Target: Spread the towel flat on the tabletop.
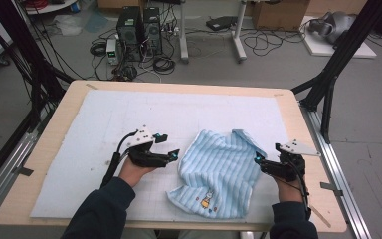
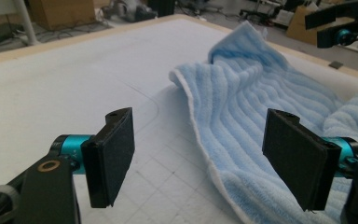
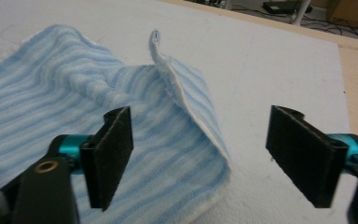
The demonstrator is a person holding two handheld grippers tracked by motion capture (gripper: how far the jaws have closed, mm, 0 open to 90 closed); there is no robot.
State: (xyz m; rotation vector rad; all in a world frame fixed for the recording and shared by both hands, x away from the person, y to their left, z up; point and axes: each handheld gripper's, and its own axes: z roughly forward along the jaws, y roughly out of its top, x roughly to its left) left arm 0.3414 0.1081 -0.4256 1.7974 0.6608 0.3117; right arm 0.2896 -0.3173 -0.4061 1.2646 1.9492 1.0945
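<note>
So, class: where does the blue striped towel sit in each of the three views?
High view: blue striped towel right of centre, between both grippers.
Left gripper view: right half, reaching behind the right jaw.
Right gripper view: left and centre.
Shared landmark: the white mat beneath it.

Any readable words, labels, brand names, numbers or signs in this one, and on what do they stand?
No text can be read.
Towel: a small embroidered cartoon figure near its front corner, a picture with no letters.
Towel's hanging loop: a tiny mark, too small and blurred to read.
Computer towers on the floor: any labels too small to read.
Grippers, left and right: no markings legible.
</note>
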